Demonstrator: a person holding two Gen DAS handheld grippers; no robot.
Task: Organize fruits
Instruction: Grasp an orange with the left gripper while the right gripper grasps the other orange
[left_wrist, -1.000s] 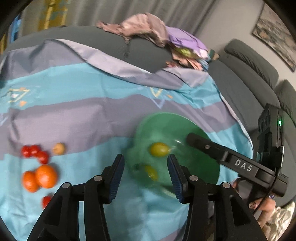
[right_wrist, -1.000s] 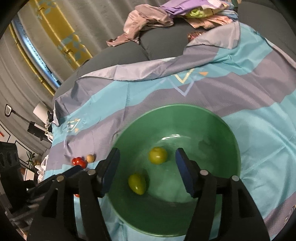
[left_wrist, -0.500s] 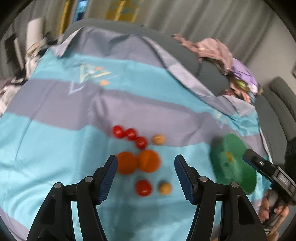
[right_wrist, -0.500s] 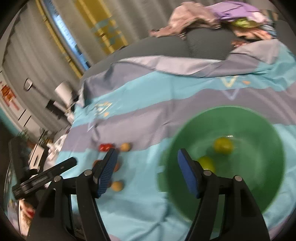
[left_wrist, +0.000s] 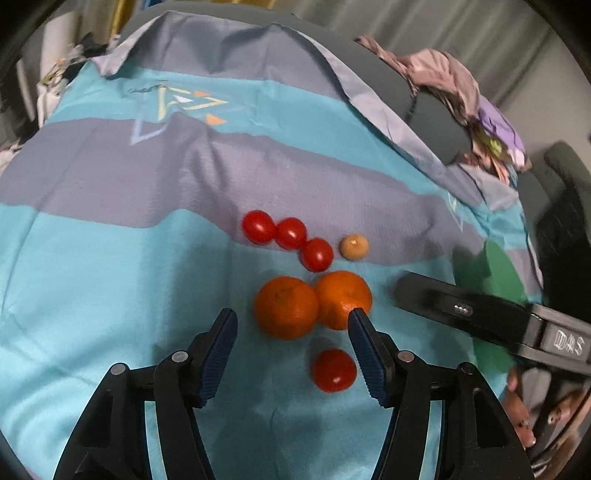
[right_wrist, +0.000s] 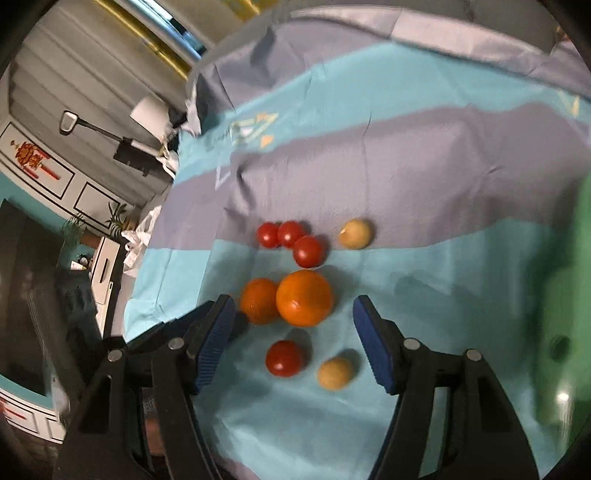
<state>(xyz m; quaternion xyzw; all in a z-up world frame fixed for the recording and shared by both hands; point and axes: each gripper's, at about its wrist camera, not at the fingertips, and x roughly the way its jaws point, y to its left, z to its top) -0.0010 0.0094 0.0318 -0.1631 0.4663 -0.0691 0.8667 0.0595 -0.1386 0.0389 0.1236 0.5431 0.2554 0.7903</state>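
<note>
Two oranges lie side by side on the striped cloth. Behind them sit three red tomatoes in a row and a small tan fruit. My left gripper hovers open over the oranges, with a lone red tomato low between its fingers, untouched. My right gripper hangs above the same oranges. Its jaws are closing, with nothing pressed between them. Under it lie the red tomato and a second tan fruit. The green bowl is at the right edge.
The blue and grey cloth covers a grey sofa. Crumpled clothes are heaped on the sofa back at the far right. The right gripper's black finger crosses the left wrist view in front of the bowl. Furniture and a lamp stand beyond the cloth's left edge.
Both grippers have swung left from over the green bowl to over the fruit on the cloth and come lower. The left jaws stand wider than a second ago.
</note>
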